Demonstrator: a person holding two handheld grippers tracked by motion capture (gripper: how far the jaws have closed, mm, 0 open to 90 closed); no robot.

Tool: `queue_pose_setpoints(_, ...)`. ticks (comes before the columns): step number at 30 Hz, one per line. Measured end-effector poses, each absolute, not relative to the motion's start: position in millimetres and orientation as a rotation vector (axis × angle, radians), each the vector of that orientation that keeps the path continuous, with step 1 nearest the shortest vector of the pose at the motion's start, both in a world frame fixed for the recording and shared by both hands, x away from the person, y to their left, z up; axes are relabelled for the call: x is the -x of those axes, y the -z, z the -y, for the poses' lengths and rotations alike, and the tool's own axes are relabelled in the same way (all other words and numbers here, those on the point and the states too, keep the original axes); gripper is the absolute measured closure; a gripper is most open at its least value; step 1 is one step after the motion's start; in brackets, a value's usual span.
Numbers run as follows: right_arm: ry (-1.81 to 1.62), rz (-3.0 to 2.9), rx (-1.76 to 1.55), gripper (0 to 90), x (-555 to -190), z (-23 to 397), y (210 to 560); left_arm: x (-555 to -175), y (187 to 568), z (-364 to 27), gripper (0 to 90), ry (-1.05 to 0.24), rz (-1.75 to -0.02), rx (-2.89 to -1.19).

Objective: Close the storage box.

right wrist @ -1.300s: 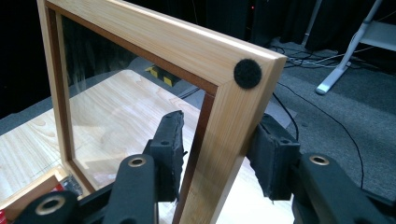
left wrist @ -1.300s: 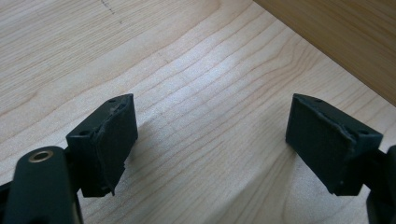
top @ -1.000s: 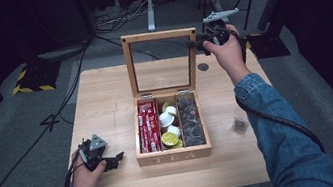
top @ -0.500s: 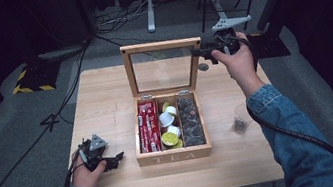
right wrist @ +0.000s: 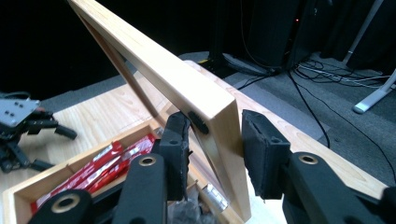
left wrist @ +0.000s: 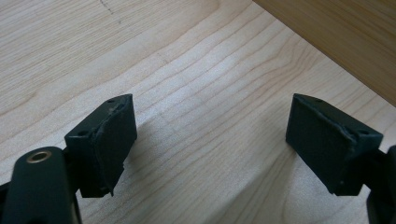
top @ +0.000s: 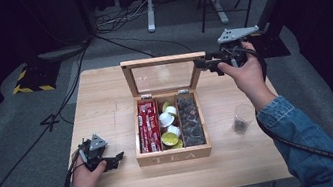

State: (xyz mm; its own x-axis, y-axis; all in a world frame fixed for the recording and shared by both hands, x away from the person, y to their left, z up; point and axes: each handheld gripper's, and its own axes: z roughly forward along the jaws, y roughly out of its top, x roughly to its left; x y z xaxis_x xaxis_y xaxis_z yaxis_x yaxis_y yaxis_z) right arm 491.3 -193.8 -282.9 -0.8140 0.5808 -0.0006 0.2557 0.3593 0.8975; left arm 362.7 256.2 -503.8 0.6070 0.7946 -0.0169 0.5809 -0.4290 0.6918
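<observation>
A wooden tea box stands mid-table with its glass-paned lid raised and leaning toward the person. My right gripper is shut on the lid's top right corner. In the right gripper view the two jaws of the right gripper clamp the lid's wooden frame from both sides. Inside the box lie red packets, round capsules and dark tea items. My left gripper rests open on the table left of the box. Bare wood shows between the jaws of the left gripper.
A clear plastic cup stands on the table right of the box, under the right forearm. Cables and a stand's legs lie on the floor beyond the table's far edge. The box's side wall is close to the left gripper.
The right gripper has drawn the lid's corner toward the person, so the lid has tipped from upright to leaning over the box. The left gripper has stayed where it was.
</observation>
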Motion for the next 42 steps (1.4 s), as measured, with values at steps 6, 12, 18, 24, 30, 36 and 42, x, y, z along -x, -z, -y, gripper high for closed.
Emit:
queue_pose_setpoints(6,-1.410,-2.323,-0.692,60.7,-472.3,193.9,288.1,-362.7,503.8,-256.3,16.7,-0.414,-1.077,-2.166)
queue_pose_setpoints(12,-1.387,-2.343,-0.645,58.3,-452.2,194.8,297.4,-362.7,503.8,-256.2,16.7,-0.412,-1.079,-2.164)
queue_pose_setpoints(18,-1.351,-2.345,-0.598,57.1,-435.1,193.7,306.1,-362.7,503.8,-256.2,16.7,-0.412,-1.079,-2.164)
queue_pose_setpoints(24,-1.333,-2.343,-0.561,54.4,-421.0,193.5,317.0,-362.7,503.8,-256.2,16.7,-0.413,-1.078,-2.165)
queue_pose_setpoints(30,-1.321,-2.349,-0.545,50.2,-409.5,191.9,327.7,-362.6,503.8,-256.2,16.7,-0.412,-1.080,-2.163)
queue_pose_setpoints(36,-1.308,-2.339,-0.531,46.2,-398.5,190.3,338.6,-362.7,503.7,-256.3,16.7,-0.411,-1.079,-2.165)
queue_pose_setpoints(42,-1.285,-2.326,-0.515,43.0,-389.8,188.6,349.4,-362.8,504.0,-256.1,16.6,-0.409,-1.081,-2.161)
